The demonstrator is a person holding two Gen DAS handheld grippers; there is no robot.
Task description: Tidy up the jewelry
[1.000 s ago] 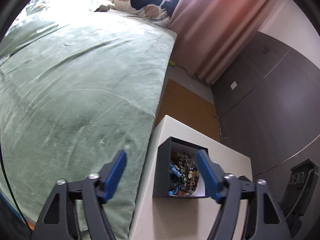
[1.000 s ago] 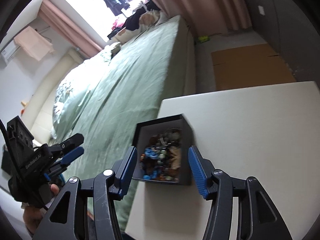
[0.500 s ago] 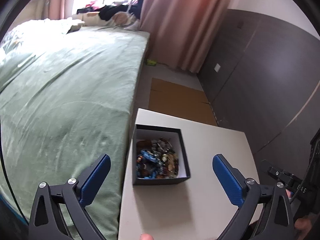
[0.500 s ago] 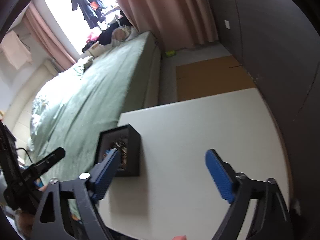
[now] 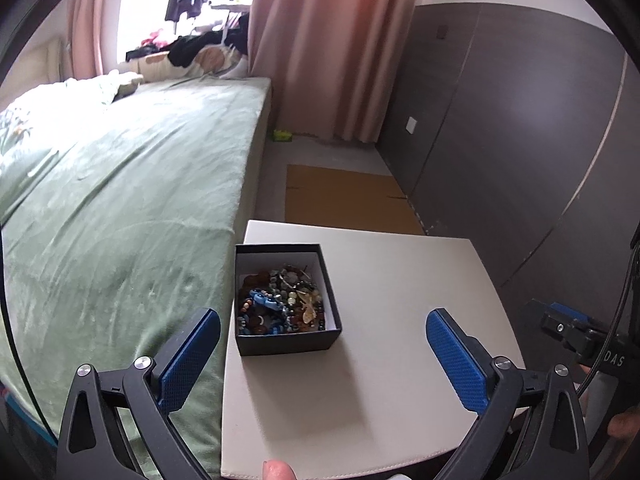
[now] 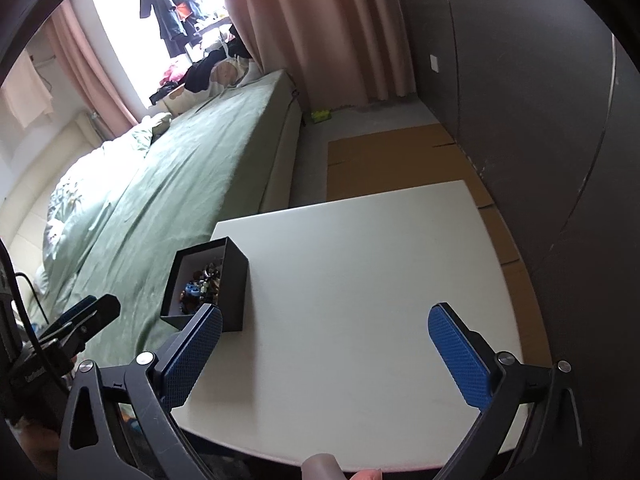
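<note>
A black open box (image 5: 286, 336) with a white lining stands at the left edge of a white table (image 5: 392, 280). It holds a tangle of beaded jewelry (image 5: 280, 300) in blue, brown and green. My left gripper (image 5: 322, 344) is open wide and empty, held back from the box and above the table's near part. In the right wrist view the box (image 6: 228, 280) sits left of centre. My right gripper (image 6: 324, 344) is open wide and empty over the bare table (image 6: 360, 272), its left finger (image 6: 192, 356) just in front of the box.
A bed with a green cover (image 5: 120, 184) runs along the table's left side. A dark wall panel (image 5: 520, 140) is on the right. Cardboard (image 5: 344, 196) lies on the floor beyond the table. Pink curtains (image 5: 332, 48) hang at the back.
Both grippers have opened wide and drawn back from the box. The left one now looks down on the box from farther away; the right one has swung right over bare table.
</note>
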